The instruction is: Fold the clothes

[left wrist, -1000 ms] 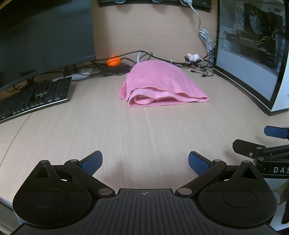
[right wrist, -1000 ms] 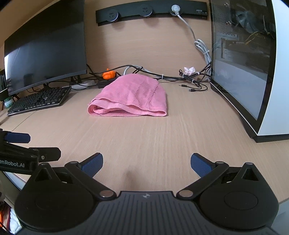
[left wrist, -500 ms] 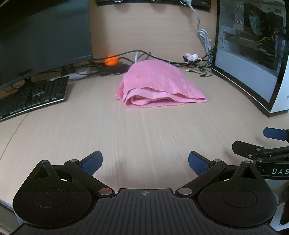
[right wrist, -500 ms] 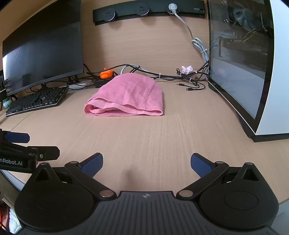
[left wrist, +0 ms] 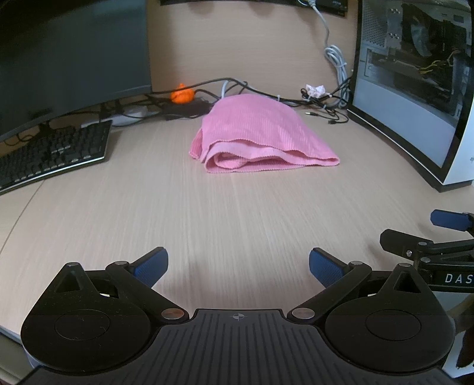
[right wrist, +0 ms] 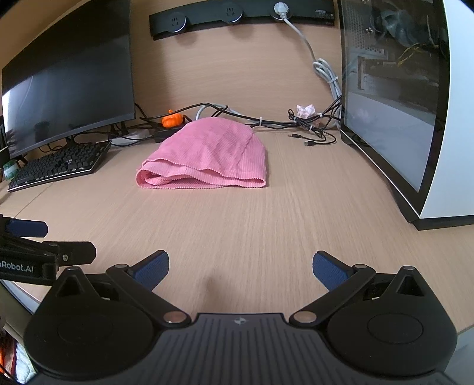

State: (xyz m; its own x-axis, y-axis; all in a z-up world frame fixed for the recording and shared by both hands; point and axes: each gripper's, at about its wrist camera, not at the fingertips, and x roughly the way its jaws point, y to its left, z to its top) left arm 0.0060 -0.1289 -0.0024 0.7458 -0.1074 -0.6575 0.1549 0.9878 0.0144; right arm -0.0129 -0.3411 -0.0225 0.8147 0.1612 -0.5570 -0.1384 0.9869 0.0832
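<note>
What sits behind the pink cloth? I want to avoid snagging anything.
Behind the pink cloth: tangled dark cables and a small orange pumpkin figure. Whatever lies right behind its far edge is hidden.

bench [right wrist: 266,225]: pale wood grain, matt
pink cloth [right wrist: 207,154]: soft ribbed knit — scalloped edge
left claw [left wrist: 238,268]: matt black plastic, textured blue pads
monitor [right wrist: 68,80]: glossy dark screen
computer case [right wrist: 394,88]: glossy glass panel

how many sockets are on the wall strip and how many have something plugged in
3 in the right wrist view: left socket and middle socket empty, right socket holding a white plug. More may be hidden.
</note>
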